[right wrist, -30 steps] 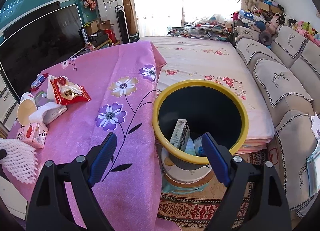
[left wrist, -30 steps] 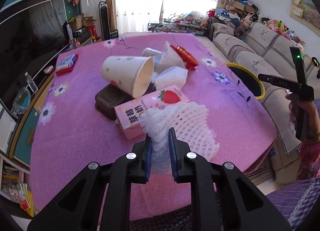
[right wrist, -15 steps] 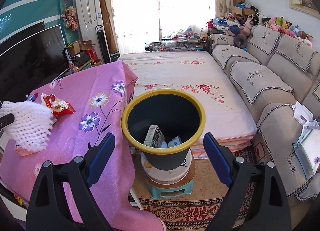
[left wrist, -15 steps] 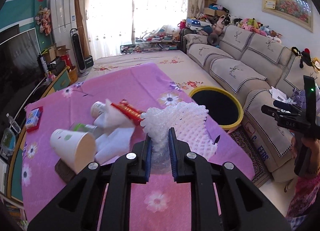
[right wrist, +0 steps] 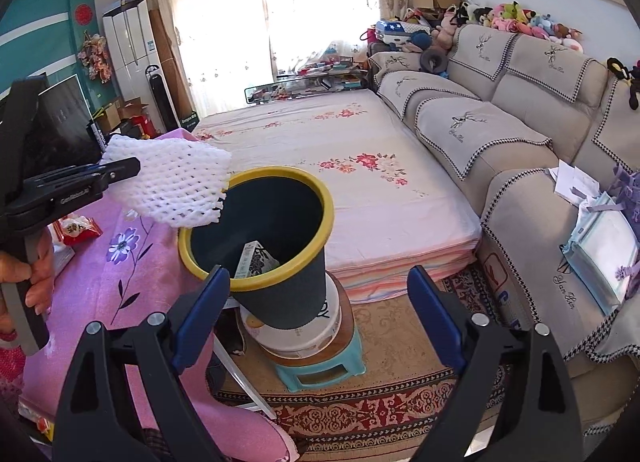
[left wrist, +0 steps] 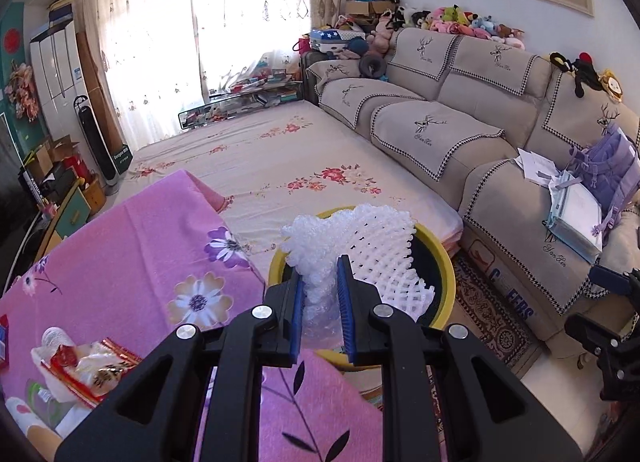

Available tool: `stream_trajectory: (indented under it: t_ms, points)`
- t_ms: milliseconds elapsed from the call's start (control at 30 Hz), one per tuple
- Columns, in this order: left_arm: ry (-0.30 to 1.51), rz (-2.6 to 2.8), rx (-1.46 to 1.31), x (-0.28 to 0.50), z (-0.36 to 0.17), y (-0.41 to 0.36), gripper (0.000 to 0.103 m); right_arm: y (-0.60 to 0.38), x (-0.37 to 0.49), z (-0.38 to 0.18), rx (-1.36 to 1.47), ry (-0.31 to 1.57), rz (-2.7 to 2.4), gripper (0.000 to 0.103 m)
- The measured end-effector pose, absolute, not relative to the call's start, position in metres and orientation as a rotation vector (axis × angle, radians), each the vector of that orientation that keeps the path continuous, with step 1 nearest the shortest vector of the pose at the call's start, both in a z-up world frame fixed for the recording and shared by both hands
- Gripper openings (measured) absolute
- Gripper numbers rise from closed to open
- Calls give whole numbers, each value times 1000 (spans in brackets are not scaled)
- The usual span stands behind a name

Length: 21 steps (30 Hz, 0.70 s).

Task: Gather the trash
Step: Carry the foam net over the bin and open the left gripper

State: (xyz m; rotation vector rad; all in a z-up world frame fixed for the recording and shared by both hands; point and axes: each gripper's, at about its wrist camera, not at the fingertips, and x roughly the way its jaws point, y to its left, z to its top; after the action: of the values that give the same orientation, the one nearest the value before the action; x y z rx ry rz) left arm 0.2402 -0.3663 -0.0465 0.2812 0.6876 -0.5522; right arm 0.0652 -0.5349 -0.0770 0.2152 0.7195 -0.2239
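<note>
- Left wrist view, lower left: the table [left wrist: 132,262] has a pink flowered cloth, with a red snack wrapper [left wrist: 90,368] lying on crumpled white stuff near the frame's edge.
- Bottom centre of that view: the left gripper [left wrist: 320,302] has its blue fingers [left wrist: 297,314] pinched nearly together on a wad of bubble wrap [left wrist: 312,254], and a white foam fruit net [left wrist: 384,250] sticks out to the right of it, same bundle as far as I can tell.
- Right behind the bundle sits the yellow-rimmed trash bin [left wrist: 446,262], so the net hangs in front of or over its opening, right at the table's edge.
- Far right of that view, a black bit of the other gripper pokes in, with the beige sofa [left wrist: 440,129] behind it.
- Right wrist view, left edge: a hand [right wrist: 28,282] holds the left gripper's handle, and the foam net shows up at the upper left, overlapping the bin's left rim.
- Centre: the bin is dark inside, perched on a round tub on a small teal stool [right wrist: 320,370], with a printed carton [right wrist: 256,260] leaning inside it.
- Bottom: the right gripper [right wrist: 318,294] has its fingers spread wide with nothing between them, just framing the bin.
- Right side: sofa again, with papers and a purple bag on the seat.
</note>
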Motion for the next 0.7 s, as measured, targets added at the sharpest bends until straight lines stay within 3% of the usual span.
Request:
stream_trajectory:
  t_ms: [267, 400, 633, 700]
  points:
    - [744, -534, 306, 281, -80, -407, 25, -546, 75, -98, 246, 767, -241, 85]
    - [744, -524, 302, 292, -88, -408, 60, -544, 77, -103, 249, 780, -231, 85]
    - [741, -550, 255, 274, -74, -388, 75, -538, 74, -103, 248, 785, -225, 86]
    - [716, -554, 231, 258, -63, -373, 83, -537, 74, -104, 249, 787, -223, 87]
